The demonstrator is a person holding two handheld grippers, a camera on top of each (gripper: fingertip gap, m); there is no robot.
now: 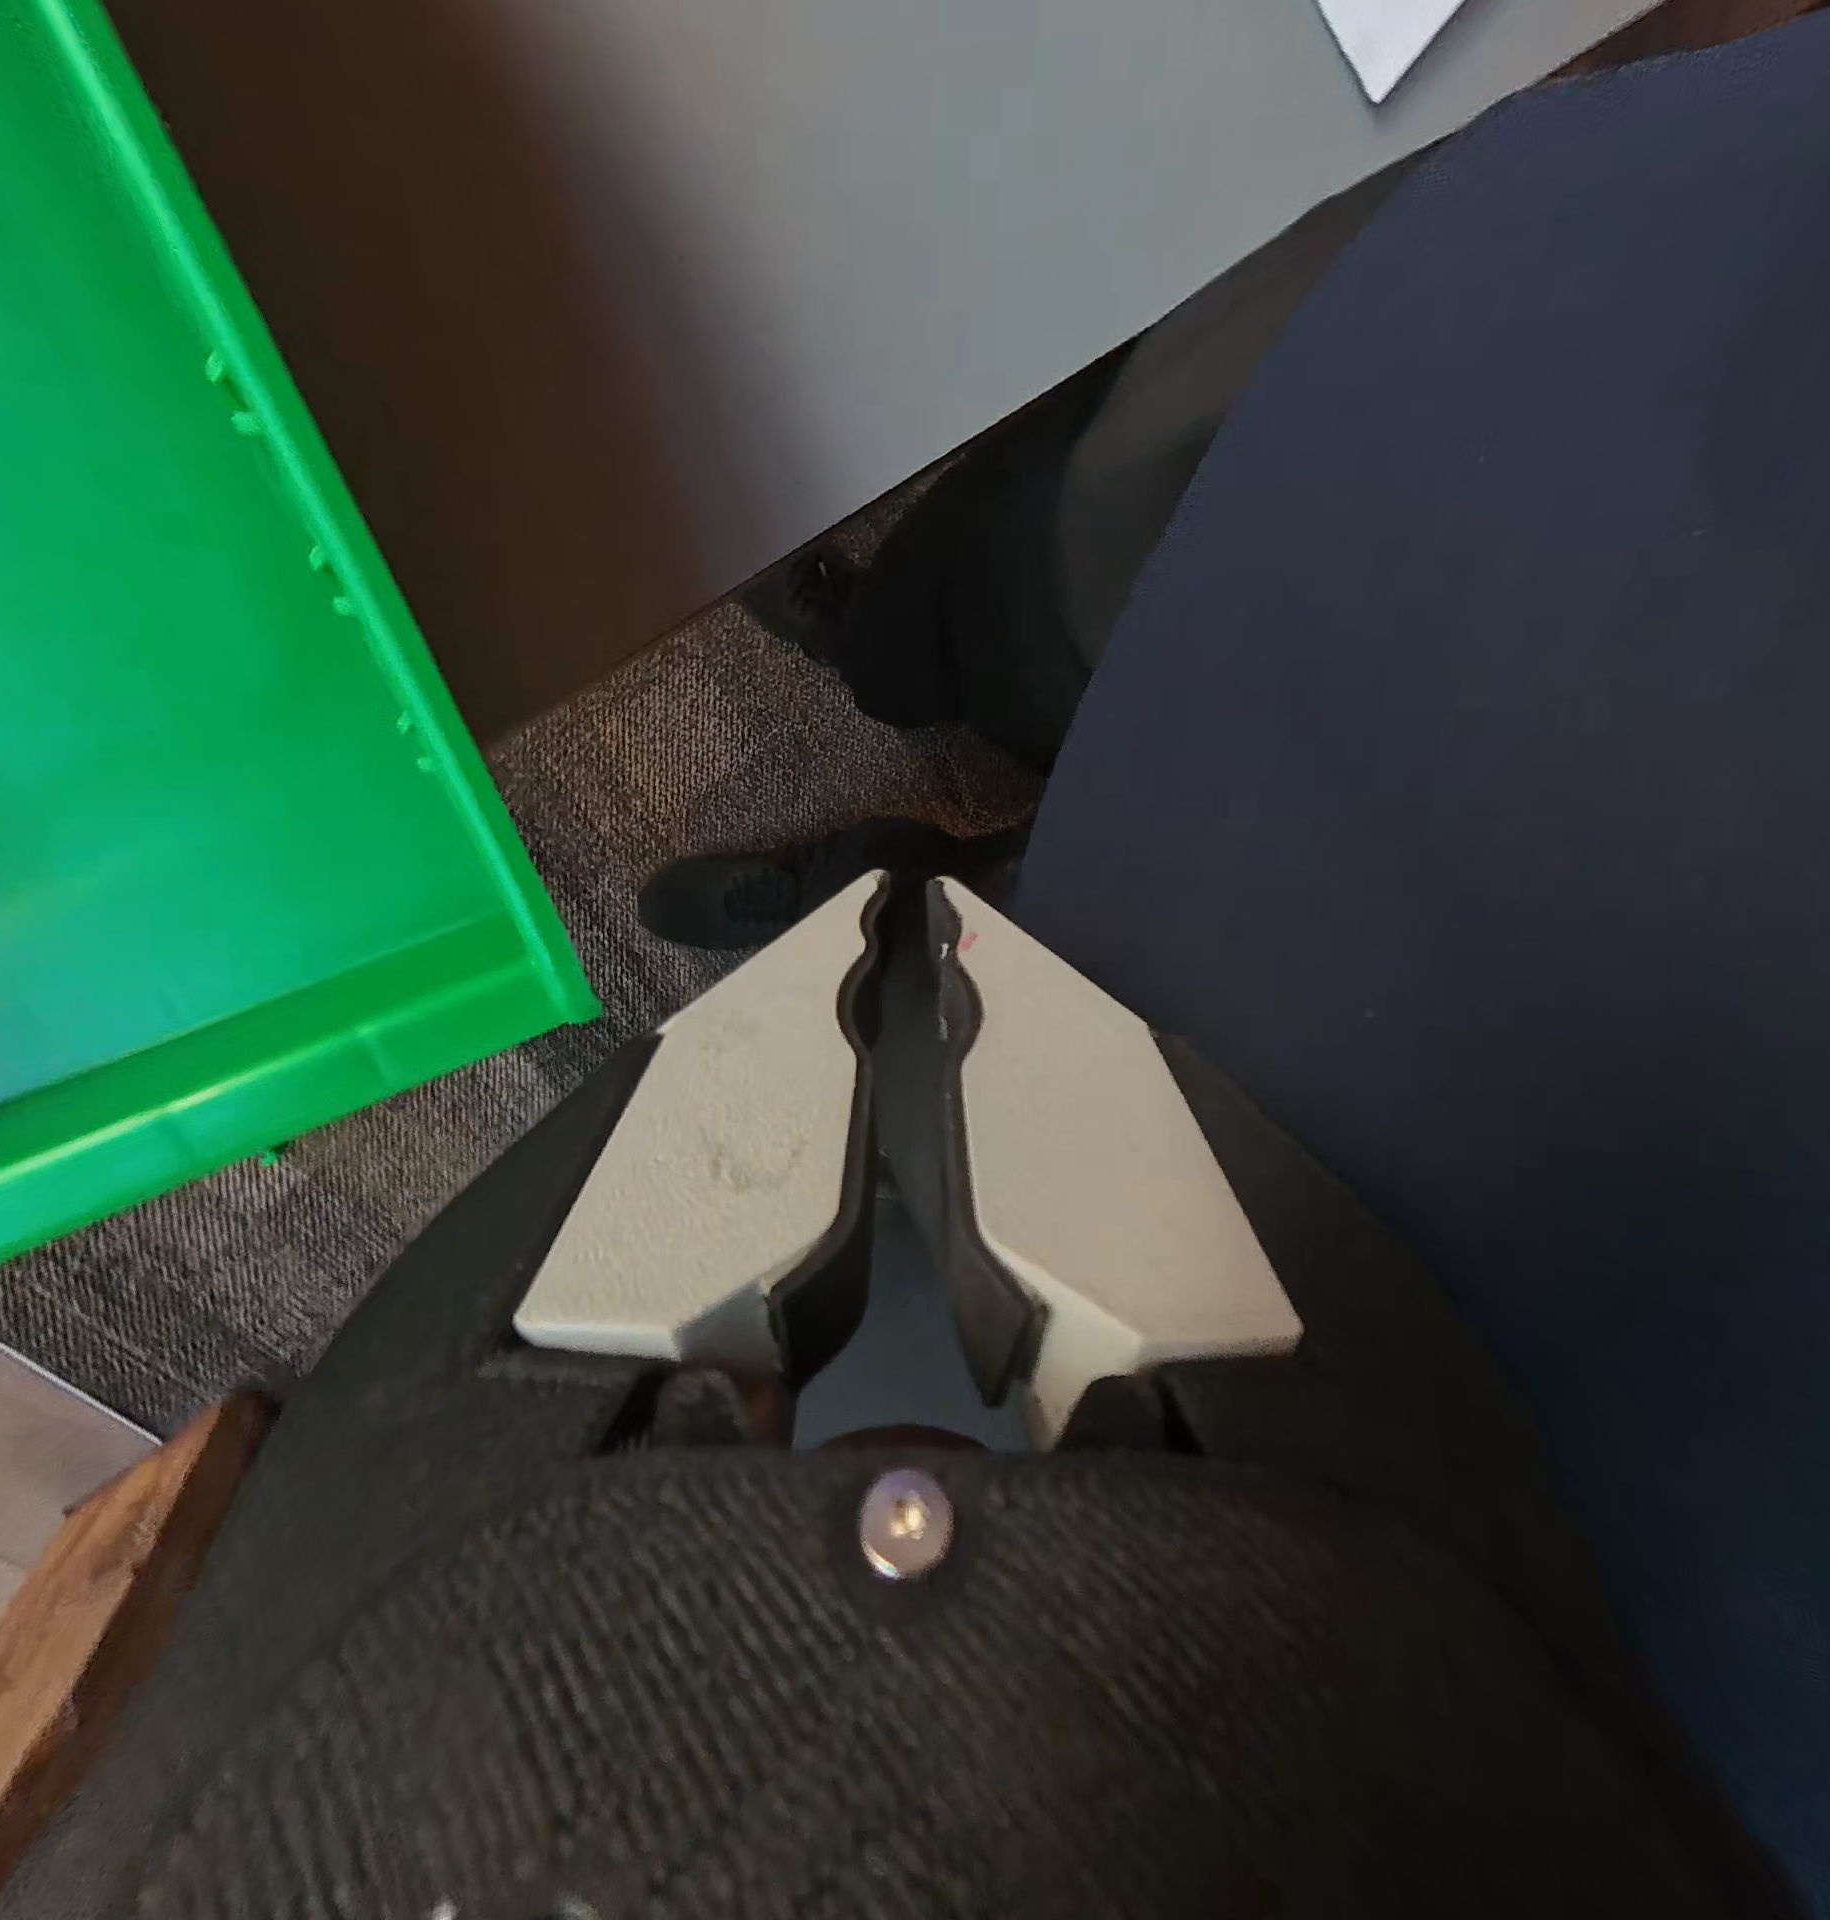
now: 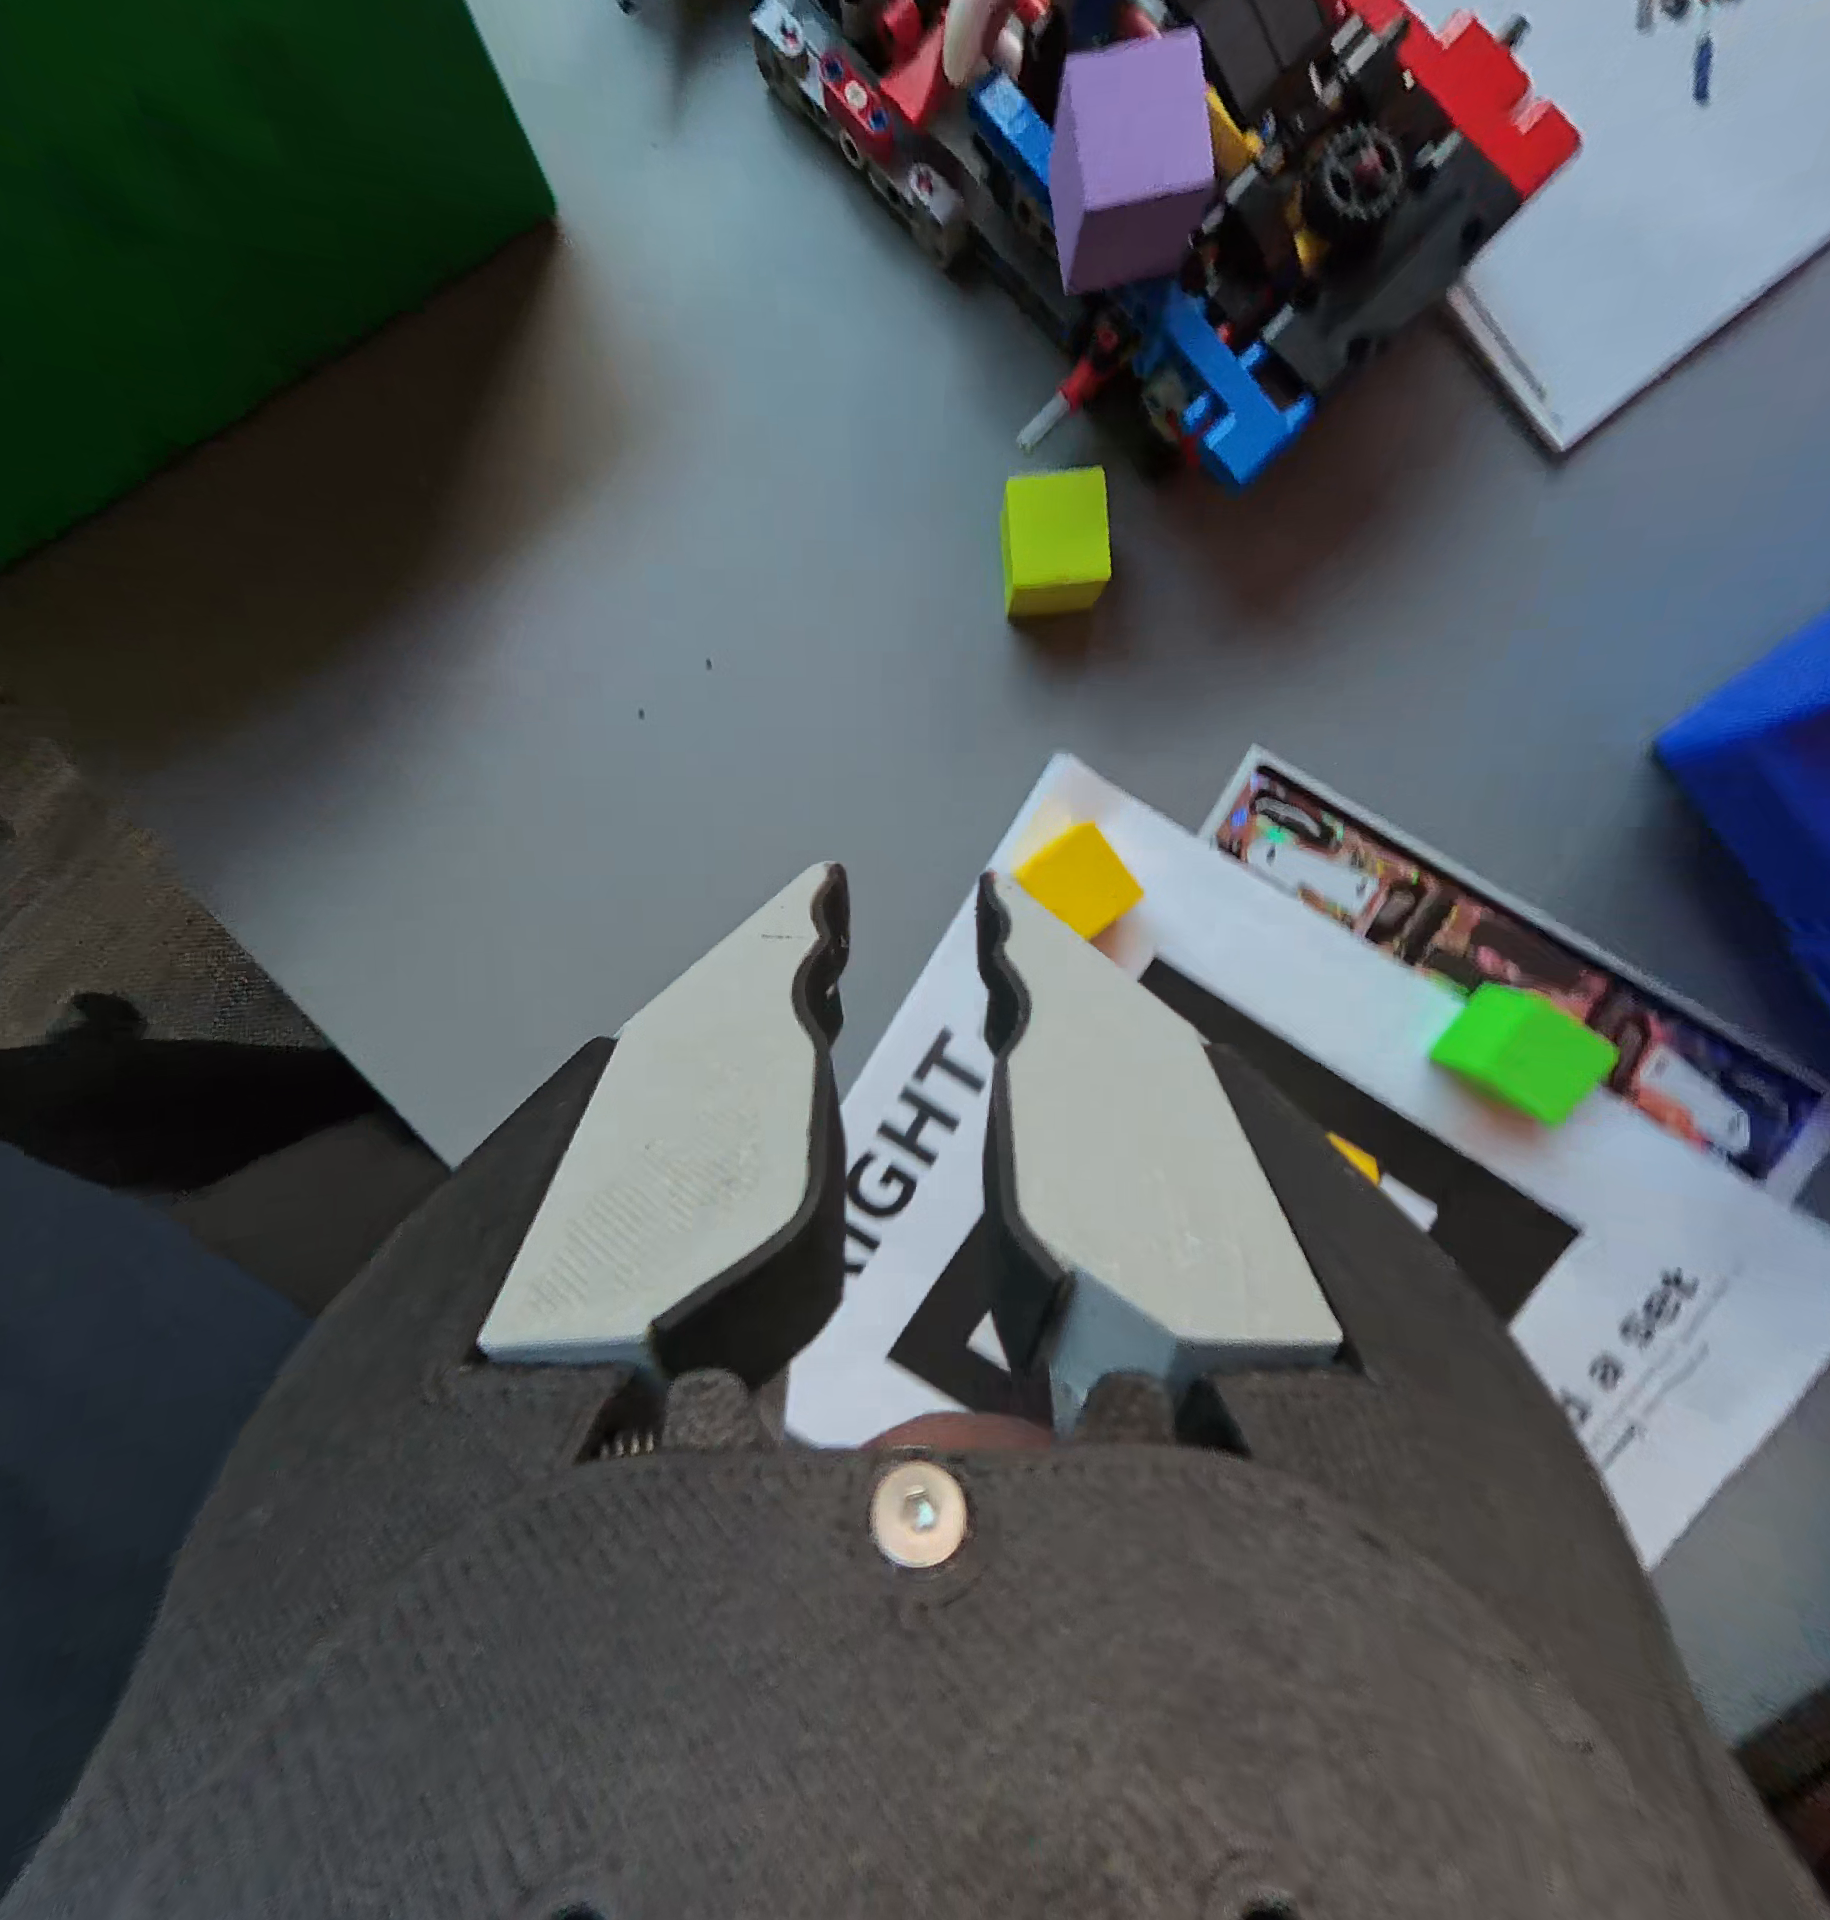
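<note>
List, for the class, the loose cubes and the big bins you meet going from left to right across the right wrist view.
Dark green bin → lime cube → yellow cube → purple cube → bright green cube → blue bin. The lime and yellow cubes sit nearly level in that order.

Right gripper point(image 2: 911, 894) parted and bare above a white printed sheet point(image 2: 1295, 997) on the grey table point(image 2: 599, 582) — yellow cube point(image 2: 1082, 878) just beside one fingertip, bright green cube point(image 2: 1524, 1049) farther along, lime cube point(image 2: 1056, 540) near a multicoloured brick model point(image 2: 1254, 208) beyond.
</note>
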